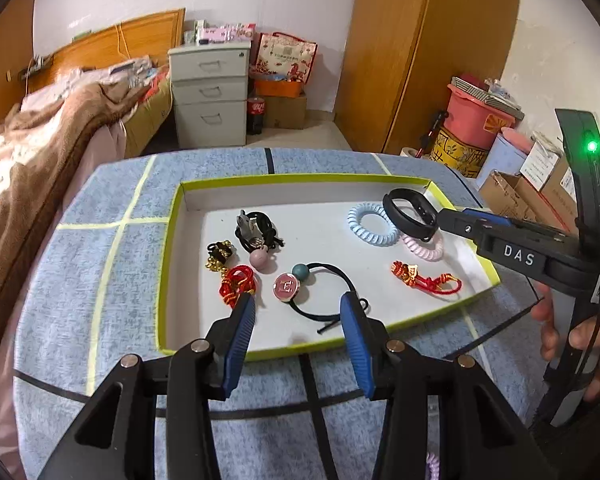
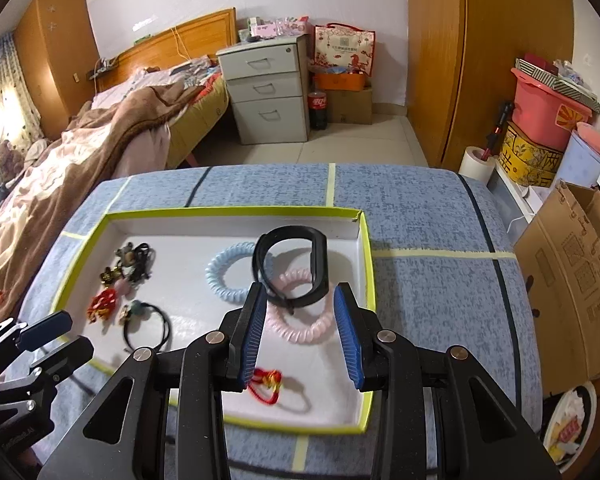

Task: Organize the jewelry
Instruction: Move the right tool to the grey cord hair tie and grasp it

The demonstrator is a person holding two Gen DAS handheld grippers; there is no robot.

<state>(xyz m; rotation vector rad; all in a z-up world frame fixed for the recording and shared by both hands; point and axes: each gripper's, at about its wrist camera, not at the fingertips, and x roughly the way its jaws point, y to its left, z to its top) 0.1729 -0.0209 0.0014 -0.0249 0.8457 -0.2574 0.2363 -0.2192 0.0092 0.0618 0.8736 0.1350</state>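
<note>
Our left gripper (image 1: 298, 312) hovers spread over the black hair tie (image 1: 324, 288) in the green-rimmed tray (image 1: 168, 264). Our right gripper (image 2: 300, 316), also spread, frames the black wristband (image 2: 290, 268) lying on the pink coil tie (image 2: 300, 320), probably just placed or next to pinch. A blue checked cloth (image 2: 428, 240) covers the table beside a bed (image 2: 100, 132).

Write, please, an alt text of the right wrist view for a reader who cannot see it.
The open right gripper hovers over a white tray with a green rim, its blue fingers framing a black wristband that overlaps a pink coil hair tie. Further left lie a blue coil hair tie and small trinkets.
</note>
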